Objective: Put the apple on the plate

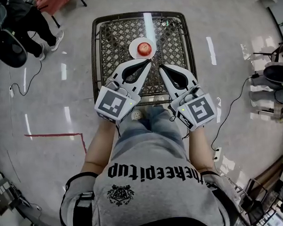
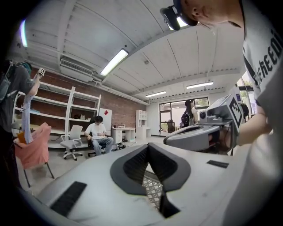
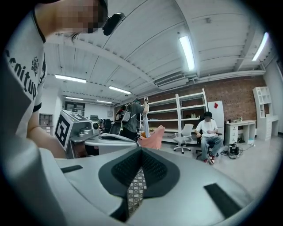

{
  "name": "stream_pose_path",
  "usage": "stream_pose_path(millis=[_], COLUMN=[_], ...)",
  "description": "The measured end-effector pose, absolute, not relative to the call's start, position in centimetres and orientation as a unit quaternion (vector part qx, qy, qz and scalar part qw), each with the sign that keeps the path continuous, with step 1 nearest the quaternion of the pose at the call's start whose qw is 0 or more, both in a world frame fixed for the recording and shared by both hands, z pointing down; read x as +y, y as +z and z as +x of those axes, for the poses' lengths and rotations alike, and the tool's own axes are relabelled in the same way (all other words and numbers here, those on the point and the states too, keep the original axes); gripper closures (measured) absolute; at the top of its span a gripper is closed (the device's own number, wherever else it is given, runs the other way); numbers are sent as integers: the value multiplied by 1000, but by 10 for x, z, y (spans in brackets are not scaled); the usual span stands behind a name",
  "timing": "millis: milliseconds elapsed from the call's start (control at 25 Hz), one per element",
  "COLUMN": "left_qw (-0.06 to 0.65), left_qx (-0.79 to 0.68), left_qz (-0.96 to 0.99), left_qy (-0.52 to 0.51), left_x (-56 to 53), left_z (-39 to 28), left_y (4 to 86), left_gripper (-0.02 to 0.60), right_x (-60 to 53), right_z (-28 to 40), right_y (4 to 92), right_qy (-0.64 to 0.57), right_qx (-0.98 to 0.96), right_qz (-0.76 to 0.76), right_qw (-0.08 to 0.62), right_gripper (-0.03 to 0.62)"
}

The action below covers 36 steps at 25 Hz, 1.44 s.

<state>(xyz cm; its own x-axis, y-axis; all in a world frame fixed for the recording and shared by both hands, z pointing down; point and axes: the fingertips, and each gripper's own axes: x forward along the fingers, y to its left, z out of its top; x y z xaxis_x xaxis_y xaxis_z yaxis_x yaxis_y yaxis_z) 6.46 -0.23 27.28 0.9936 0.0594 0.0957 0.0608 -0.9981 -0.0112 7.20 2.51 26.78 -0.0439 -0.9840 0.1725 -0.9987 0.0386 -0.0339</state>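
Note:
A red apple (image 1: 144, 49) lies on a small white plate (image 1: 132, 50) at the far middle of a metal lattice table (image 1: 112, 37). My left gripper (image 1: 150, 61) is shut with nothing in it, its tips just short of the plate's near rim. Beside it on the right, my right gripper (image 1: 160, 66) is also shut and empty. In the left gripper view the jaws (image 2: 148, 145) meet at the tips and point level into the room, with the right gripper (image 2: 199, 132) alongside. The right gripper view shows its closed jaws (image 3: 141, 149) and the left gripper (image 3: 104, 140). Neither gripper view shows the apple.
A person (image 2: 98, 134) sits on an office chair by white shelves (image 2: 66, 114) along a brick wall. A pink cloth (image 2: 33, 148) hangs over a chair. Another person (image 1: 34, 23) stands left of the table. Cables (image 1: 227, 112) and red tape (image 1: 54, 135) mark the floor.

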Motion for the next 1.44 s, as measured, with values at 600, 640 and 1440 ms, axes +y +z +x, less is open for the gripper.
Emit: stream_pose_path(millis=[600,640,1440], left_qw=[15,11,18], left_qx=[-46,-46,-49], left_qz=[-998,-998,-998], left_qy=[-50,-52,-44], left_x=[17,17,29], left_z=[46,45,25], left_y=[266,266,272], left_gripper=[561,561,561], right_x=[37,37,48], right_z=[49,48,27], right_y=[252,252,253], right_qy=[58,58,52], right_qx=[-721,-722,-720], right_qz=[690,689,692], right_qw=[34,34,22], right_gripper=[603,603,603])
